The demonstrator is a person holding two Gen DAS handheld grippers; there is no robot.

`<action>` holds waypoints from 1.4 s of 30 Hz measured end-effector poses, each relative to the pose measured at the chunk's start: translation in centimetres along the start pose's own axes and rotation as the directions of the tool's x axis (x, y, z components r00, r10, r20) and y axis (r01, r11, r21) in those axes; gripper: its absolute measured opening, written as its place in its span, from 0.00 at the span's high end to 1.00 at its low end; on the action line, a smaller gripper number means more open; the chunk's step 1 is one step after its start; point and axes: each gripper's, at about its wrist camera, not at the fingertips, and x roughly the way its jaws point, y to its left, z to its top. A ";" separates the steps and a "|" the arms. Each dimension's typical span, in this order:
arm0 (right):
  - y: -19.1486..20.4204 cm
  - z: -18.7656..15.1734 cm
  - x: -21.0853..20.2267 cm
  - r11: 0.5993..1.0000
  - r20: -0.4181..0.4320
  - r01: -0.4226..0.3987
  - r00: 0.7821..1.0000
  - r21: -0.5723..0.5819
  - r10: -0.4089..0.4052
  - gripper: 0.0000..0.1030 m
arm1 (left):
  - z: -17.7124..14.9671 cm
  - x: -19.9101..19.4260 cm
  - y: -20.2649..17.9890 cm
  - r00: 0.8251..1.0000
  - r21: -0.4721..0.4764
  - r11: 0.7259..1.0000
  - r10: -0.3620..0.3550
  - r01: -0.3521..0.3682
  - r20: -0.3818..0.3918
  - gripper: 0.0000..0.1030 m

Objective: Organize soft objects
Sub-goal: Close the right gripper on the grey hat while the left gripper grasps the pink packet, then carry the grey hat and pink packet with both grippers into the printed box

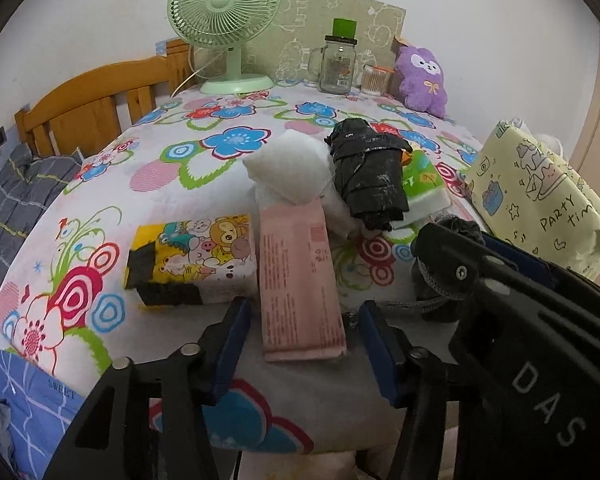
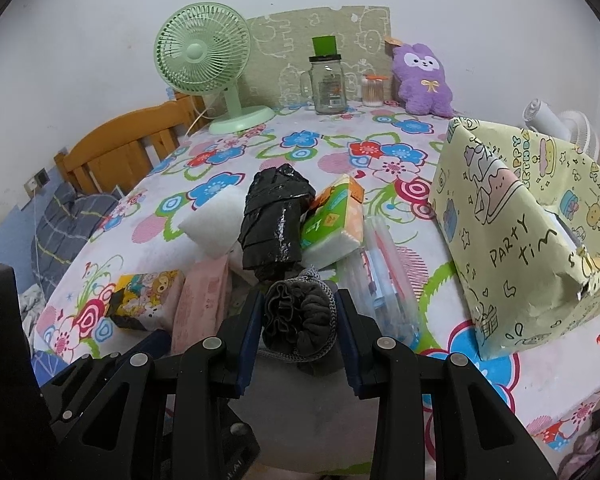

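Observation:
My right gripper (image 2: 298,322) is shut on a grey drawstring pouch (image 2: 300,316), held just above the flowered table near its front edge; the pouch also shows in the left wrist view (image 1: 440,280). My left gripper (image 1: 302,340) is open, its fingers on either side of the near end of a pink tissue pack (image 1: 298,280), which lies flat. Behind lie a white foam pad (image 1: 288,168), a black folded bundle (image 1: 366,176), a green tissue pack (image 2: 334,218) and a yellow cartoon tissue pack (image 1: 196,258). A clear plastic pack (image 2: 384,276) lies right of the pouch.
A yellow "party time" wrapped box (image 2: 520,232) stands at the right. At the back stand a green fan (image 2: 204,68), a glass jar (image 2: 328,84), a cotton swab jar (image 2: 374,90) and a purple plush (image 2: 422,80). A wooden bed frame (image 2: 116,152) is at left.

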 end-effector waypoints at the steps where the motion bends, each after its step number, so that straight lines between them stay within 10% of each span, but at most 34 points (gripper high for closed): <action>1: 0.0 0.0 0.1 1.000 -0.001 0.002 1.000 -0.001 -0.002 0.62 | 0.1 0.1 0.1 1.000 -0.002 1.000 -0.004 0.004 0.001 0.55; 42: -1.3 5.2 -7.4 1.000 0.155 0.014 0.988 0.011 -0.015 0.62 | 6.1 -6.9 -3.4 0.986 0.062 0.998 -0.037 0.028 0.161 0.61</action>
